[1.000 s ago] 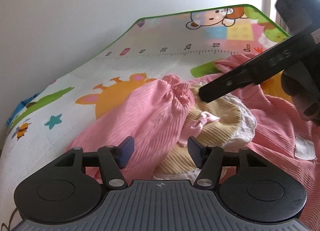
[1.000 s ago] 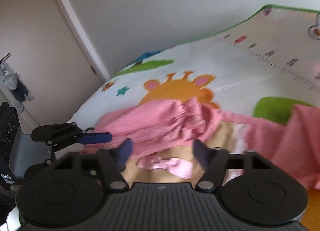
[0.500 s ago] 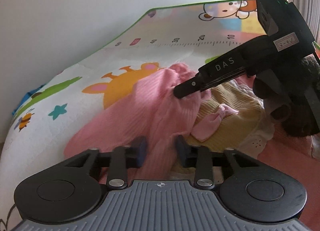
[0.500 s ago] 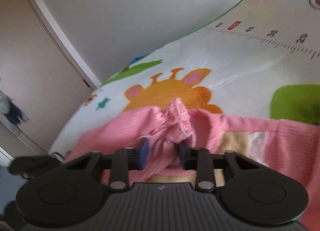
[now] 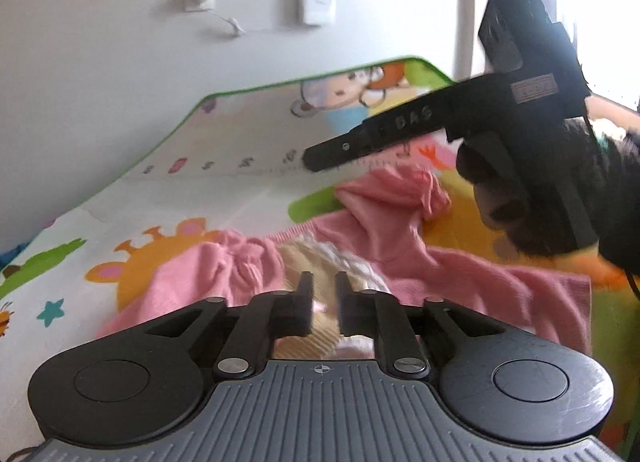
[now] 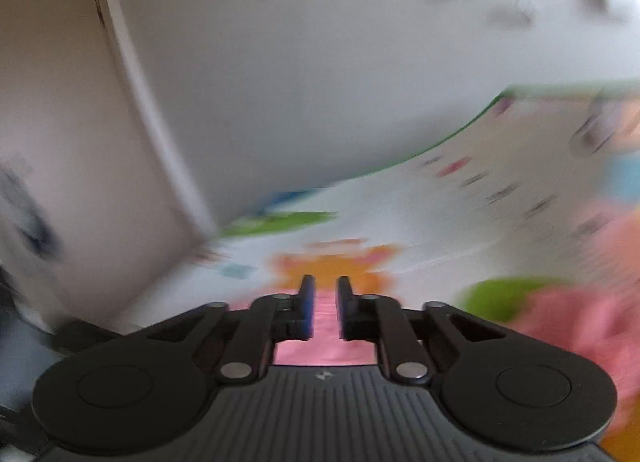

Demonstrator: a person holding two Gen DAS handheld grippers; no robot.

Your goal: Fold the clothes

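Since half a second ago both grippers have lifted up. The left gripper (image 5: pixel 324 298) and right gripper (image 6: pixel 324 302) fingers are nearly closed, holding nothing. The pink top (image 5: pixel 400 238) lies bunched ahead of the left fingers on the play mat (image 5: pixel 240 166). Folding has barely started.

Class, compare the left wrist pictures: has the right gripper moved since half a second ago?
Yes. The right gripper has risen off the pink garment; its tip now sits against the mat's ruler print.
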